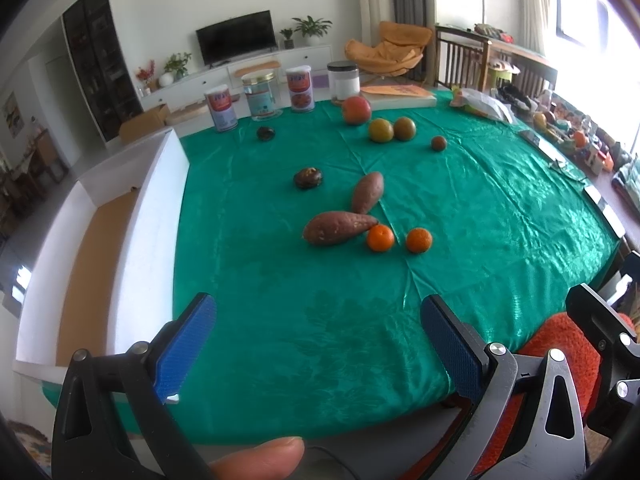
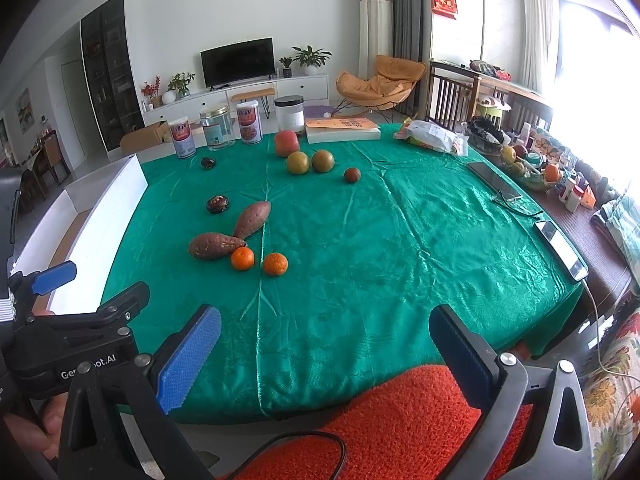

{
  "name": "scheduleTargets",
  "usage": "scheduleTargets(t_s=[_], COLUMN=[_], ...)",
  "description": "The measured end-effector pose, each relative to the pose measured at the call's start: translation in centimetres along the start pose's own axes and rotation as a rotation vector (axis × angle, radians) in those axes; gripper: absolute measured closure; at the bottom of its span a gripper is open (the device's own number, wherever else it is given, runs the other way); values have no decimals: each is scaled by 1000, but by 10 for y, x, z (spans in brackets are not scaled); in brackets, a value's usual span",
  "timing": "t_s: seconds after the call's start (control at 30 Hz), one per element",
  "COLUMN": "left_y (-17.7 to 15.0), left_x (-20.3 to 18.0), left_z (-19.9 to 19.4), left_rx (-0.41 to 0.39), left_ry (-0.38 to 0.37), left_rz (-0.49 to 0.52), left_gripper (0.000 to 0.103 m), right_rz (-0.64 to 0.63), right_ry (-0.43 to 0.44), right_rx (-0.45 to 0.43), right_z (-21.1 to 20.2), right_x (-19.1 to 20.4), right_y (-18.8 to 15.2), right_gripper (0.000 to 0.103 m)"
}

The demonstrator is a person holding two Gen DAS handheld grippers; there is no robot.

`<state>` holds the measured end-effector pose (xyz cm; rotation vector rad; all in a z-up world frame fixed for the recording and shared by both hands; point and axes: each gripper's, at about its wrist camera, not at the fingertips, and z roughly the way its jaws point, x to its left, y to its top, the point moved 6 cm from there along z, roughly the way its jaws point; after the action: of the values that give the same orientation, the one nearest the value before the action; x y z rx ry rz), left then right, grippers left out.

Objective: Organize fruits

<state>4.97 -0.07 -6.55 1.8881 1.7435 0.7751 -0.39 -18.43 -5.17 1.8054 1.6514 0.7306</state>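
Plainly, both sets of tongs hung over the near edge of the worktop [image 2: 360,280], which was covered in a shiny green cloth. The left tongs [image 1: 320,344] were released, their blue pads wide apart with nothing between them, and a fingertip [image 1: 264,456] showed at the bottom of that view. The right tongs [image 2: 326,356] were likewise released and held nothing, hovering above an orange-red mat [image 2: 380,420] at the worktop's front.

The produce lay scattered well ahead of both. Nearest were two small oranges [image 2: 242,258], just beside each other, the left one touching the tip of a sweet potato [image 2: 216,245]. A second sweet potato [image 2: 252,220] lay tilted behind it, the two touching at their ends. A dark round fruit [image 2: 218,204] sat near them to the left, and another [image 2: 208,163] farther back. Toward the far side stood a red fruit [image 2: 286,143], two greenish-yellow fruits [image 2: 298,163] side by side, and a small brownish one [image 2: 352,175] apart to the right.

A white-walled box [image 1: 132,216] stood against the worktop's left edge. Jars and tins [image 2: 216,127] lined the far edge.
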Motion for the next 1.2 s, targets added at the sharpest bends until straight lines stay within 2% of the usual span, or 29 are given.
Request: scheduleTargets(t_s=[0.73, 0.83, 0.9, 0.97, 1.03, 1.07, 1.1, 1.13, 1.2], left_y=[-1, 0, 1, 1, 1, 0, -1, -2, -4], left_x=[2, 3, 5, 7, 9, 9, 10, 10, 11], left_z=[4, 3, 2, 1, 3, 5, 8, 12, 17], left_rx=[4, 1, -2, -6, 2, 11, 21, 32, 51], left_ry=[1, 2, 5, 7, 4, 0, -3, -5, -12], left_rz=[-2, 2, 1, -1, -12, -21, -29, -34, -43], left_gripper=[1, 1, 1, 1, 1, 1, 1, 1, 1], right_rz=[-30, -95, -248, -464, -656, -686, -658, -592, -417], right_ry=[-45, -41, -139, -324, -490, -512, -472, -384, -157], right_rx=[-49, -70, -127, -159, -82, -55, -47, -41, 3], right_z=[-5, -11, -27, -44, -44, -44, -44, -44, -31], right_x=[1, -2, -10, -20, -30, -34, -37, -37, -33], right_y=[4, 17, 43, 71, 85, 89, 91, 91, 80], right_gripper=[0, 0, 0, 0, 0, 0, 0, 0, 0])
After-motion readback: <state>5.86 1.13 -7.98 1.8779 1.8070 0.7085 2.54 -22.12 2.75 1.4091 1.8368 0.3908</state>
